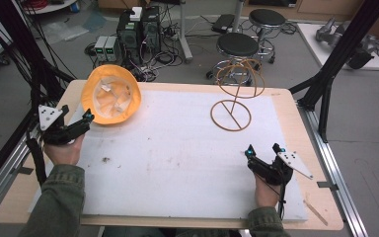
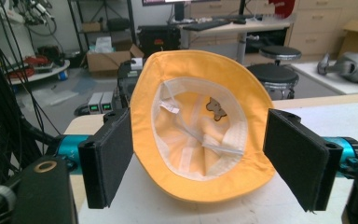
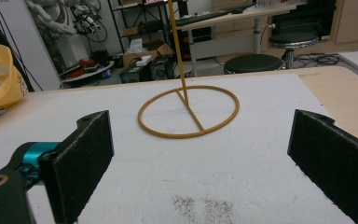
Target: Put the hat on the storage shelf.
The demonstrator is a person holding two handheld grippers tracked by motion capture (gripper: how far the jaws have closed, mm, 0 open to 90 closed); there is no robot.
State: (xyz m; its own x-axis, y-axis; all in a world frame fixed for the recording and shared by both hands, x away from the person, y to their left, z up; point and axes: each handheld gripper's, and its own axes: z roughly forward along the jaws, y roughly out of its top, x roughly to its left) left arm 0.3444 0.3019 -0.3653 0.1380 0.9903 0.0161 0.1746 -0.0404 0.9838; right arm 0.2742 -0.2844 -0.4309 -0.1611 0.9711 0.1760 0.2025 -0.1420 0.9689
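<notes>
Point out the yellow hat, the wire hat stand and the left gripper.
yellow hat (image 2: 242, 84): left gripper view, upturned brim.
wire hat stand (image 1: 231, 115): high view, base ring's crossbar.
left gripper (image 1: 88, 116): high view, between fingertips.

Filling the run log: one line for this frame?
left gripper: open, at yellow bucket hat brim | right gripper: open, empty | wire hat stand: upright, bare

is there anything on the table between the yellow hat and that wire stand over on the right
Nothing visible. The yellow bucket hat lies upside down at the table's far left, the wire hat stand stands at far right, and only bare white foam mat lies between them.
</notes>
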